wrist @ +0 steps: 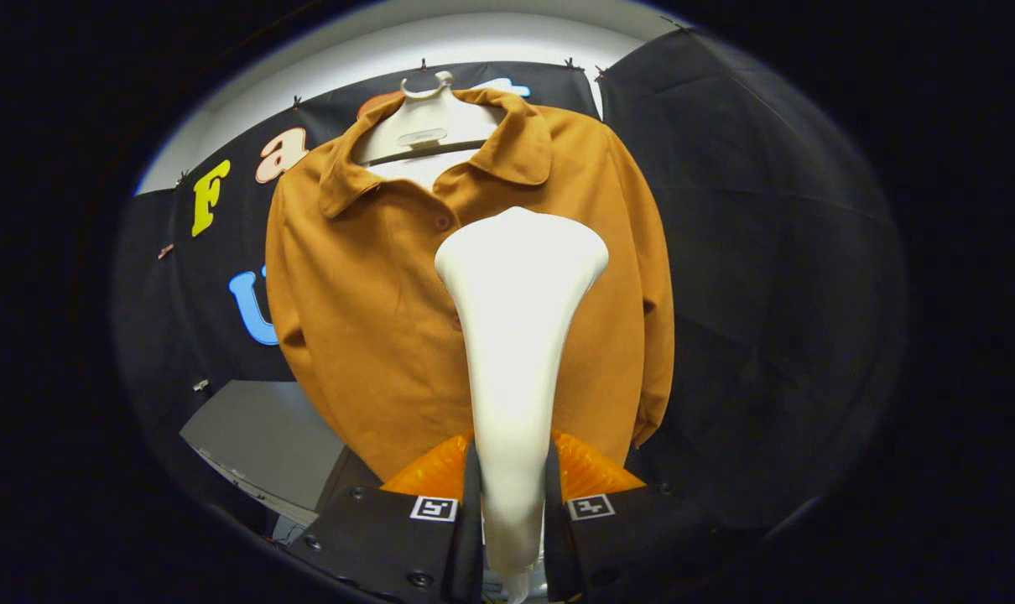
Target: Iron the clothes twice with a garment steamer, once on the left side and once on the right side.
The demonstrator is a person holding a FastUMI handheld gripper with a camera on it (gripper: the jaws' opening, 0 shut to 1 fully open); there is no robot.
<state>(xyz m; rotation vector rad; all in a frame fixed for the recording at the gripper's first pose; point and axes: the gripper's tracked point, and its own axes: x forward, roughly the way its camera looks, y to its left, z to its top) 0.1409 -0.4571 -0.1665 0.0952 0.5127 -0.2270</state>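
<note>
Both fingers of the hand-held gripper [512, 503] clamped on the white garment steamer [516, 335], orange shirt [373, 335] just beyond.

The camera rides on the hand-held gripper [512, 503] and looks forward and somewhat upward along its two fingers, which clamp the white garment steamer [516, 335] from either side. It faces the front of an orange-brown shirt [373, 335] on a white hanger [428, 117], fairly near, with the steamer's head rising between lens and shirt. The booth's black cloth wall [767, 294] stands beyond the shirt.
</note>
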